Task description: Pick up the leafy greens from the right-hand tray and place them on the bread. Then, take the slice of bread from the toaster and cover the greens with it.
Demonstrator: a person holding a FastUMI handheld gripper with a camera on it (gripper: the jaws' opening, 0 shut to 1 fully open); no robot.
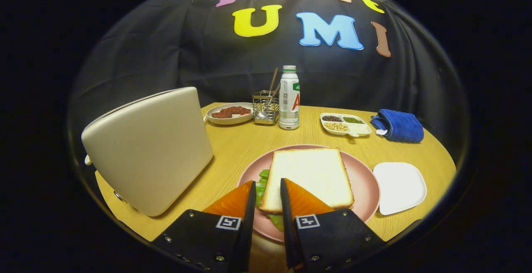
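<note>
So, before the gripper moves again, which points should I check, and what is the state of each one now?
1. Top bread slice lies on the pink plate: ok.
2. Leafy greens sit under the slice, with edges peeking out beside the fingers: ok.
3. Gripper has let go: cannot tell; the fingers are a narrow gap apart at the slice's near corner, and contact is unclear.
4. Slice squarely over a lower bread: cannot tell, the lower one is hidden.
5. Toaster stands close beside the gripper, so retreat with care: ok.
6. White tray holds no greens: ok.
</note>
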